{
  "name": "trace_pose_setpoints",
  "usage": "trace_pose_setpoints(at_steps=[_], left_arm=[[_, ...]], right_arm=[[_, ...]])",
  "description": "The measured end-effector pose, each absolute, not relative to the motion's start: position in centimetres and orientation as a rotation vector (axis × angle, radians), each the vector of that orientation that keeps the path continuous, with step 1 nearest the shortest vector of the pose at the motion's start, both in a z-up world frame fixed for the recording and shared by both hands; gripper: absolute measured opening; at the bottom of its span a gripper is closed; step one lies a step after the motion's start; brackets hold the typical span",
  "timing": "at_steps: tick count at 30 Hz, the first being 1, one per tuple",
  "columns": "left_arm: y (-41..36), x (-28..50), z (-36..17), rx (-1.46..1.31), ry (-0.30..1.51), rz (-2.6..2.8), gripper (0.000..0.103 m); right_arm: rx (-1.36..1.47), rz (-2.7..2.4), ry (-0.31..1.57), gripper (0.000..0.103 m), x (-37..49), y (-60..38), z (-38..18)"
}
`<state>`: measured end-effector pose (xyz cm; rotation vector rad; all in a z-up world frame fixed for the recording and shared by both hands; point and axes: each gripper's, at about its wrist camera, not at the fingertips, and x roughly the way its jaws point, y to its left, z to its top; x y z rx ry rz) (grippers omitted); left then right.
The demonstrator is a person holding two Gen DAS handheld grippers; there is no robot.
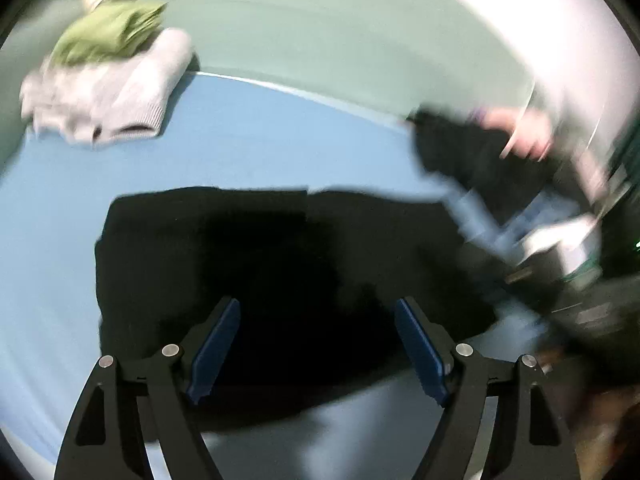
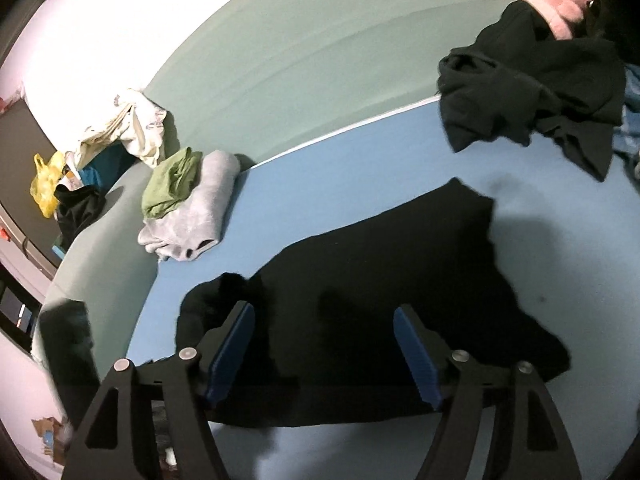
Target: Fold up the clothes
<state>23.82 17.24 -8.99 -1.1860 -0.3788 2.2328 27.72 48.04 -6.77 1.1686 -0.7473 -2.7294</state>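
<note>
Blue surface (image 2: pixel 360 168), black garment (image 2: pixel 380 264) beneath fingers (image 2: pixel 236 344)

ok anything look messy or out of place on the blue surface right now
Mostly the crumpled black garment at the far right edge: bunched up, unfolded, beside something pink. The black garment under both open grippers lies flat, though its outline is uneven. The green and grey folded pieces sit stacked at the far left edge, tidy enough.
</note>
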Motion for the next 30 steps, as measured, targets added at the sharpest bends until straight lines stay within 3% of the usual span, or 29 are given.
trace_pose_setpoints(at_steps=[4,7,8,9,10,12,18,22,28,30], left_arm=[[9.7,24.8,-8.1,-1.076,-0.899,2.215,0.08],[6.4,24.3,-9.3,-1.203,-1.021,2.304,0.077],[6.0,24.3,-10.1,-1.337,-0.973,2.429,0.068],[6.1,23.9,-11.0,-1.396,-0.978,2.431,0.028],[6.2,23.4,-11.9,-1.435,-1.0,2.403,0.008],[6.9,22.4,-13.3,-1.488,-1.009,2.366,0.006],[10.7,19.8,-13.4,-1.481,-0.761,2.423,0.006],[11.9,20.7,-14.0,-1.5,-0.588,2.403,0.005],[12.2,22.6,-15.5,-1.563,-0.597,2.213,0.005],[11.3,22.2,-16.1,-1.567,-0.717,2.165,0.005]], right_arm=[[1.127,-2.757,-0.69,0.076,27.4,46.9,-5.9],[1.084,-2.756,-0.664,0.073,27.0,45.9,-4.8],[1.059,-2.751,-0.644,0.058,26.8,45.3,-4.3],[1.035,-2.748,-0.609,0.044,26.6,44.6,-3.7],[1.02,-2.754,-0.561,0.041,26.2,43.6,-3.2],[1.03,-2.752,-0.452,0.024,24.9,41.2,-2.7],[1.104,-2.62,-0.092,0.025,20.8,32.6,-2.9],[1.3,-2.523,0.034,0.028,18.9,30.4,-6.4],[1.496,-2.452,0.207,0.027,21.9,31.9,-10.3],[1.497,-2.429,0.183,0.031,22.1,32.0,-9.2]])
